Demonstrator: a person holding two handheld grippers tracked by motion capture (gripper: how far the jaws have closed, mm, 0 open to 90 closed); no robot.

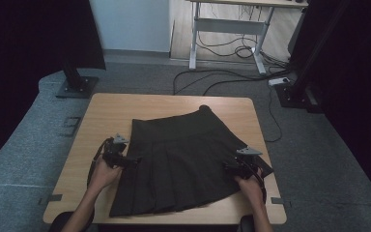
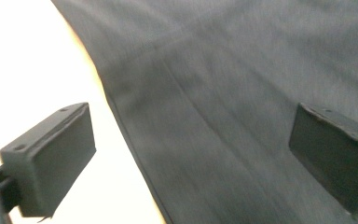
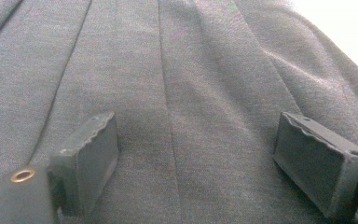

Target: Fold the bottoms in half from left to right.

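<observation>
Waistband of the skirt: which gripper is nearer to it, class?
Left. The left gripper sits at the skirt's left edge, closer to the waistband; the right gripper is lower, near the hem corner.

right gripper (image 3: 198, 154) | fingers (image 3: 91, 161) spread | over pleated grey skirt (image 3: 177, 70)

This looks like a lab or office room fitted out for recording. A small wooden table (image 1: 174, 104) stands on grey carpet (image 1: 314, 159), flanked by dark curtains or screens (image 1: 34, 43) on both sides. Black stands with flat metal base plates (image 1: 76, 87) rise at either side of the table. Beyond it, a height-adjustable desk with a white metal frame (image 1: 232, 26) stands on a wood-look floor, and loose black cables (image 1: 212, 77) trail across the carpet to a power strip (image 1: 278, 80). Tape marks (image 1: 53, 198) dot the carpet near the table.
</observation>
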